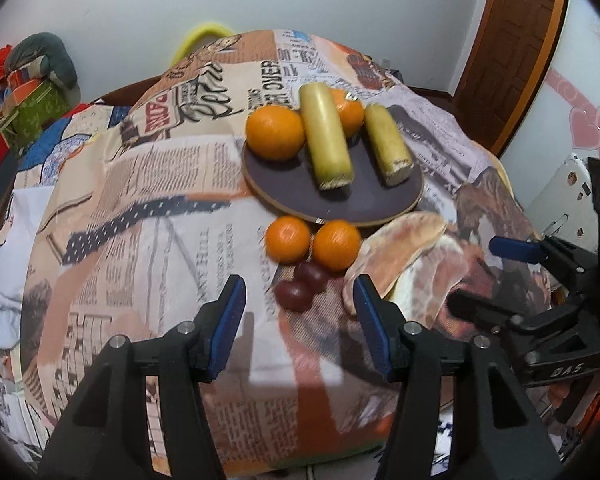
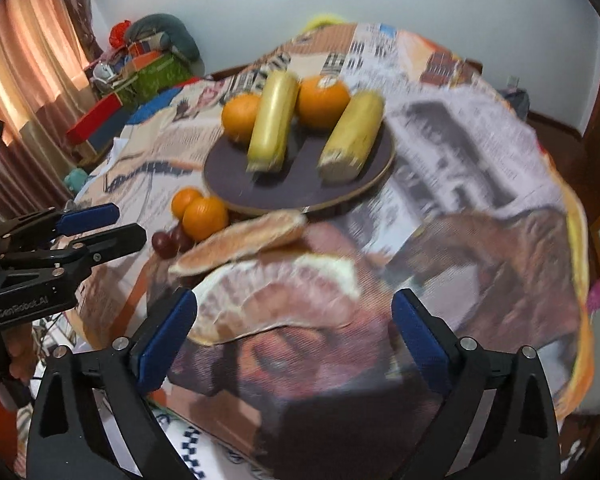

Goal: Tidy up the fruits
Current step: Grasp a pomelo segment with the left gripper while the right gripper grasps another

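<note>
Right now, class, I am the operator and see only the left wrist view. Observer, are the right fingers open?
Observer: Yes. The right gripper is wide open and holds nothing; the peeled citrus segment lies just ahead, between its fingers.
Operator: What stands beyond the table's left side?
Observer: A striped curtain, lit from behind.
Operator: What holds my gripper?
Observer: What looks like a bare hand shows under the left gripper.

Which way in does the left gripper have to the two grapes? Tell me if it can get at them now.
Probably yes. The left gripper is open and empty, and the grapes lie on the cloth just ahead of its fingertips with nothing between. The two oranges sit just behind them, and the pomelo peel is off to the right.
</note>
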A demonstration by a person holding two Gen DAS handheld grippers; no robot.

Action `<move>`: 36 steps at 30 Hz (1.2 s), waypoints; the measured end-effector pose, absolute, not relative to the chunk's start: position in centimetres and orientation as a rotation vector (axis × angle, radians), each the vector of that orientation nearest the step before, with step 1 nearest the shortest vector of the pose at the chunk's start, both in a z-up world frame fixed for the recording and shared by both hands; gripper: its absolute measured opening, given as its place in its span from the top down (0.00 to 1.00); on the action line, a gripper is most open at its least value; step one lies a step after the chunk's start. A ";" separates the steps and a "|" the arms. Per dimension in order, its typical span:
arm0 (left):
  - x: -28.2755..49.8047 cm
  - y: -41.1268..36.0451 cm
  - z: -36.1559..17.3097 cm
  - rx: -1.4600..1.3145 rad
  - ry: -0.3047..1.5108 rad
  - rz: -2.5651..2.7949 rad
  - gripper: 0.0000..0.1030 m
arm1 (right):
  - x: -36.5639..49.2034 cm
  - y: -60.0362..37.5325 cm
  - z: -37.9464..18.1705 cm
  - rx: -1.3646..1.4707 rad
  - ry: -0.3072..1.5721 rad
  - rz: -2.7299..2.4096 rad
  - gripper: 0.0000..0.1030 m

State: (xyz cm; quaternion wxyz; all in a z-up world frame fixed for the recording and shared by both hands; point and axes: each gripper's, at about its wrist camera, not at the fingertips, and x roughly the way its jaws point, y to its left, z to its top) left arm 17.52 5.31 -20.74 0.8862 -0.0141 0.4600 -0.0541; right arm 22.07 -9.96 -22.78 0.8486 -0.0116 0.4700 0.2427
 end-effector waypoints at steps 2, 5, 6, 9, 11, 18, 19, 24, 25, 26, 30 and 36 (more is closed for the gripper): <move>17.1 5.7 -21.1 -0.037 0.963 -0.111 0.46 | 22.0 -9.0 -23.3 -0.029 1.007 0.504 0.05; 16.5 6.3 -21.6 -0.042 0.969 -0.107 0.46 | 21.8 -7.9 -23.7 -0.042 1.011 0.478 0.03; 16.4 6.5 -21.7 -0.044 0.970 -0.105 0.46 | 21.7 -7.8 -23.7 -0.043 1.000 0.465 0.01; 16.1 7.0 -22.0 -0.056 0.976 -0.099 0.46 | 21.7 -7.1 -23.9 -0.064 0.984 0.423 0.00; 16.1 7.2 -22.2 -0.063 0.981 -0.103 0.51 | 21.6 -6.4 -24.1 -0.115 0.977 0.398 0.00; 16.5 6.1 -22.2 -0.075 0.985 -0.164 0.66 | 21.6 -7.0 -24.0 -0.149 0.961 0.443 0.00; 16.5 5.8 -22.2 -0.073 0.984 -0.171 0.66 | 21.5 -7.3 -24.0 -0.152 0.962 0.451 0.00; 17.2 3.9 -22.3 -0.045 0.991 -0.218 0.66 | 21.2 -10.2 -24.0 -0.131 0.975 0.451 0.02; 17.4 3.5 -22.4 -0.039 0.996 -0.227 0.66 | 21.1 -11.0 -24.0 -0.117 0.980 0.446 0.02; 17.6 3.1 -22.6 -0.036 1.002 -0.235 0.66 | 21.0 -11.7 -23.9 -0.108 0.984 0.439 0.02; 18.4 1.6 -23.2 -0.033 1.032 -0.273 0.66 | 20.8 -14.2 -23.6 -0.103 0.977 0.386 0.02; 19.3 0.0 -24.0 -0.007 1.057 -0.283 0.66 | 21.2 -16.5 -23.1 -0.012 0.990 0.390 0.15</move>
